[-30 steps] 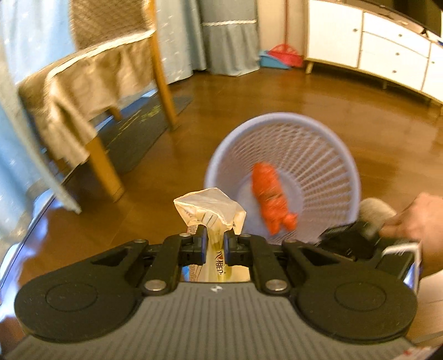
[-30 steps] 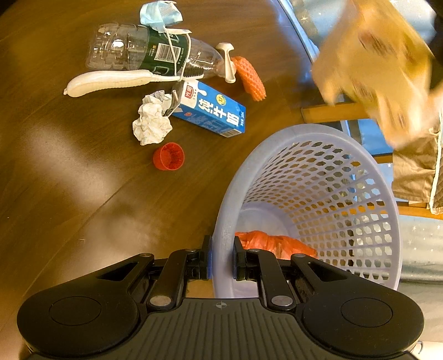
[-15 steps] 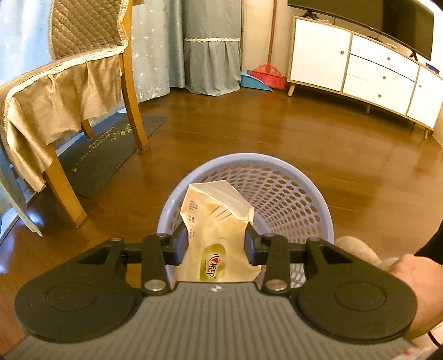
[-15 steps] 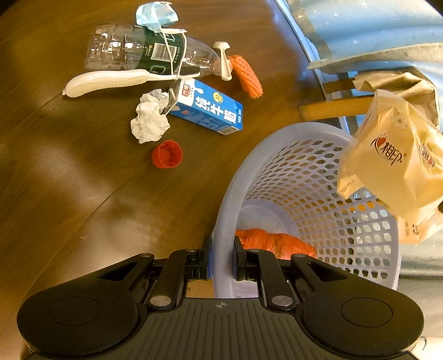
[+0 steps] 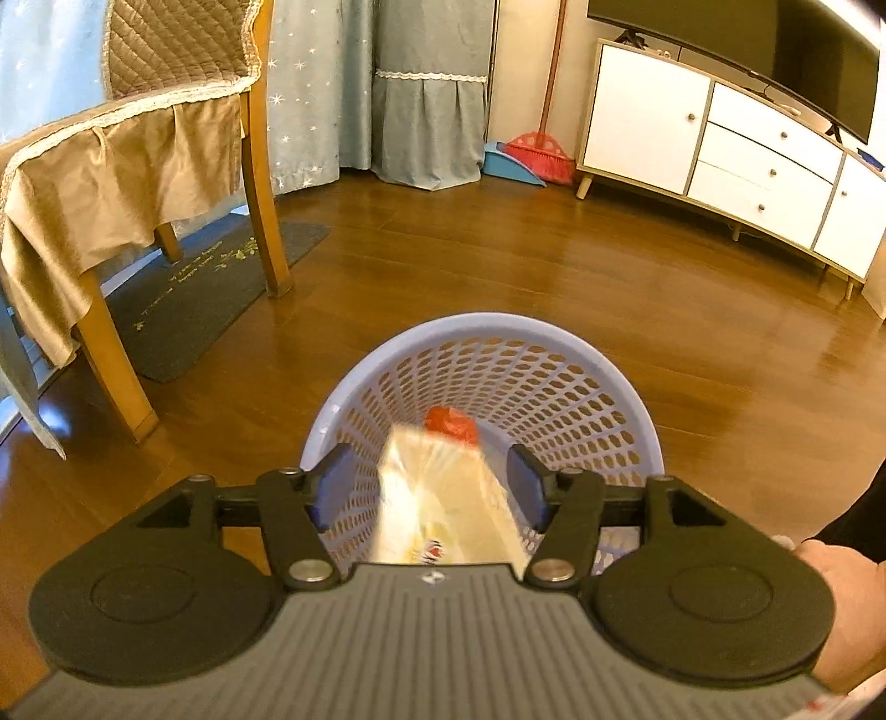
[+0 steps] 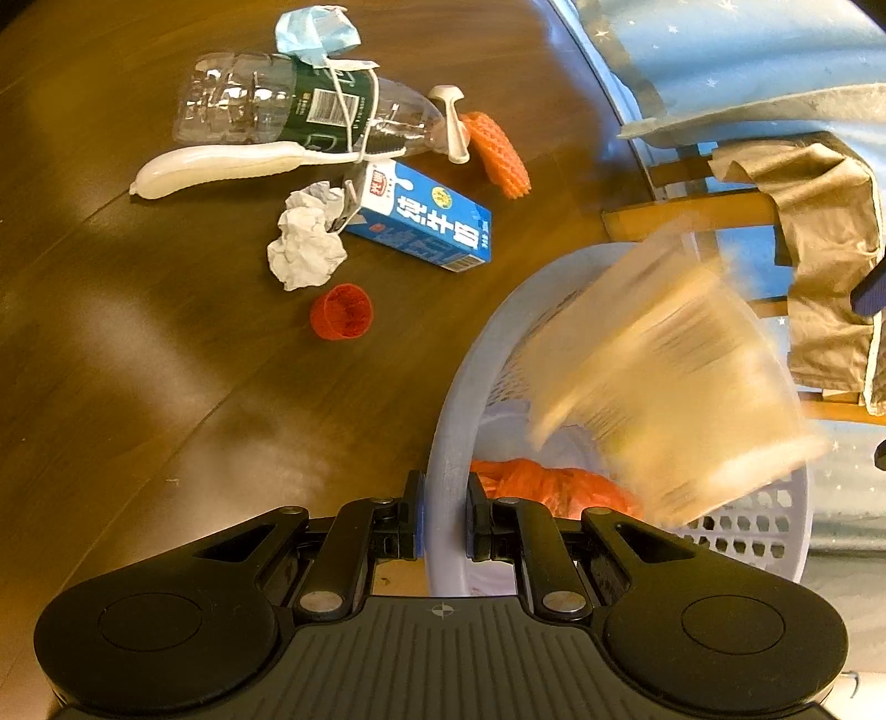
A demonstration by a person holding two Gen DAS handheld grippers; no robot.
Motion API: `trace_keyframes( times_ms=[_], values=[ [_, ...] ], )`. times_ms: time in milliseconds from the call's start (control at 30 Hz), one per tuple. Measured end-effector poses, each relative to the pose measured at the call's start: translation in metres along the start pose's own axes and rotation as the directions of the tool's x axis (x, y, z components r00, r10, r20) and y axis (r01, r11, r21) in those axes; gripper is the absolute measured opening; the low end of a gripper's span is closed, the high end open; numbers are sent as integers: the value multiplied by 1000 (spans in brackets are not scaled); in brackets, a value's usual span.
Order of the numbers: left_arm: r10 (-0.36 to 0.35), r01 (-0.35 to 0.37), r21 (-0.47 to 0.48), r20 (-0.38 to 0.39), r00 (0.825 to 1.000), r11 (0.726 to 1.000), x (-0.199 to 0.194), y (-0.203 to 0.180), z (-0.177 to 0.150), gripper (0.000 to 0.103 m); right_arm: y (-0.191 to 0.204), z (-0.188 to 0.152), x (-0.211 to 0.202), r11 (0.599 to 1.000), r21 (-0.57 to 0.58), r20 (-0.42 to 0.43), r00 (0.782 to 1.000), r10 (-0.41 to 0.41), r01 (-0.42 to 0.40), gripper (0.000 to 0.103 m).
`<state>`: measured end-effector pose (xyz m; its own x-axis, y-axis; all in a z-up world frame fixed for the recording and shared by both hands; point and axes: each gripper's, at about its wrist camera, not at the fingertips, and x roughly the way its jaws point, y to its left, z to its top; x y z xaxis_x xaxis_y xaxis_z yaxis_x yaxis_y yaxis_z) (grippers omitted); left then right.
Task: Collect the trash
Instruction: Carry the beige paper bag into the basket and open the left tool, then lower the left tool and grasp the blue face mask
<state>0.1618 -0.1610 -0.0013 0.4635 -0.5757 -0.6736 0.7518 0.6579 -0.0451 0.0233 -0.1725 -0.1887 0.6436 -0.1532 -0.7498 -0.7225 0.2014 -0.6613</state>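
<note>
Left wrist view: left gripper with jaws spread wide, nothing between the pads; a yellow snack bag, motion-blurred, sits in the gap over the mouth of the lavender mesh wastebasket, long axis running near to far, far end pointing down into the basket toward a red wrapper. A hand shows at the right edge. Right wrist view: right gripper clamped on the near rim of the wastebasket, one finger outside the wall, one inside. The same bag is a blur above the basket opening, tilted, apparently touching neither gripper; crumpled red wrapper lies on the basket bottom. On the dark wooden table, far left of the basket: blue milk carton, long axis left to right; crushed clear plastic bottle; blue face mask at the bottle; crumpled white paper beside the carton; red cup; orange foam net; white tube-shaped item, kind unclear.
</note>
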Motion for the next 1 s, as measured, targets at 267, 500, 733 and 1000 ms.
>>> trace_keyframes(
  times_ms=[267, 500, 733, 1000],
  values=[
    [42, -42, -19, 17, 999, 999, -11, 13, 0, 61, -1, -1, -1, 1000, 4, -3, 1000, -1, 1, 9],
    [126, -126, -54, -1, 992, 991, -24, 36, -15, 69, -1, -2, -2, 1000, 7, -3, 1000, 0, 0, 9],
    [214, -221, -94, -72, 974, 971, -38, 65, -48, 76, -2, -1, -1, 1000, 10, -6, 1000, -2, 2, 10],
    [285, -307, -128, -165, 944, 943, -54, 94, -94, 87, -2, 1, -1, 1000, 10, -7, 1000, -4, 5, 10]
  ],
)
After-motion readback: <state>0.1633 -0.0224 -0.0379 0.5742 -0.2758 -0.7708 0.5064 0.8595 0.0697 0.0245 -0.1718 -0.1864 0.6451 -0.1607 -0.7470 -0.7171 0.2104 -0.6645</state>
